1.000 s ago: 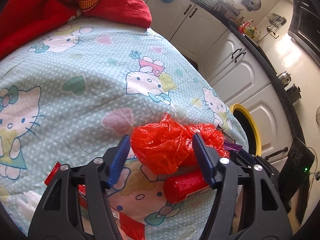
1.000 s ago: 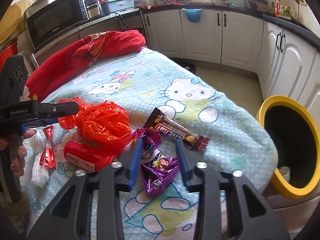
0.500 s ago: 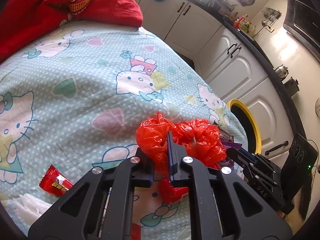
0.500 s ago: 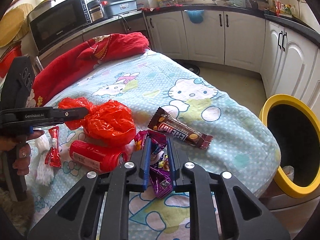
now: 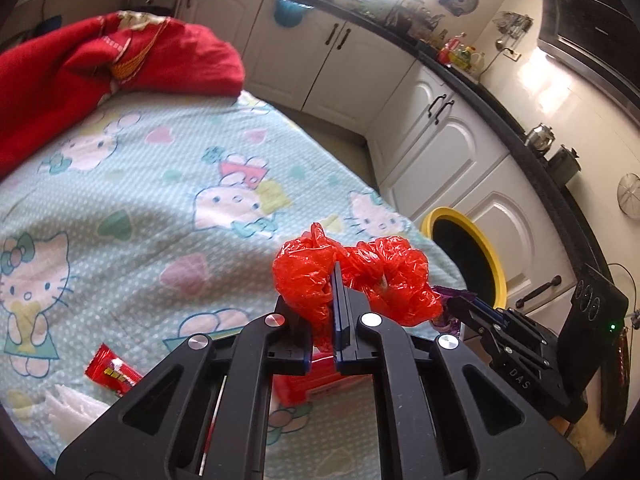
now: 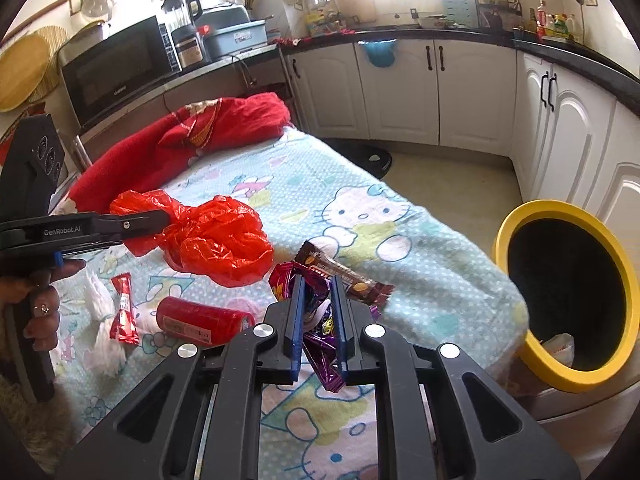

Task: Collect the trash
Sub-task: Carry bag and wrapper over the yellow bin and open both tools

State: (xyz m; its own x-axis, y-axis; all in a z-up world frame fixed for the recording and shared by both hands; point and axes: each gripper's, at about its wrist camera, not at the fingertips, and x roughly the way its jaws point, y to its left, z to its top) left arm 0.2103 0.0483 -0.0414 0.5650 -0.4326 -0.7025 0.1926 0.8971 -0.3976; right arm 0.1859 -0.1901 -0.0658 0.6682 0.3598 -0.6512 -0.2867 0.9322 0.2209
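Observation:
My left gripper (image 5: 335, 280) is shut on a crumpled red plastic bag (image 5: 384, 276) and holds it above the bed; the bag also shows in the right wrist view (image 6: 216, 240). My right gripper (image 6: 317, 292) is shut on a purple foil wrapper (image 6: 320, 354), lifted off the sheet. A brown chocolate bar wrapper (image 6: 344, 274), a red can (image 6: 200, 320), a small red wrapper (image 6: 124, 308) and white tissue (image 6: 102, 320) lie on the Hello Kitty sheet (image 6: 360, 216). A yellow-rimmed bin (image 6: 600, 368) stands past the bed's right edge.
A red blanket (image 6: 180, 140) is heaped at the far end of the bed. White kitchen cabinets (image 6: 400, 92) and a dark counter run behind and to the right. A microwave (image 6: 116, 68) stands at the back left.
Both grippers closed: the left on the red bag, the right on the purple wrapper. Both have since lifted their loads off the bed.

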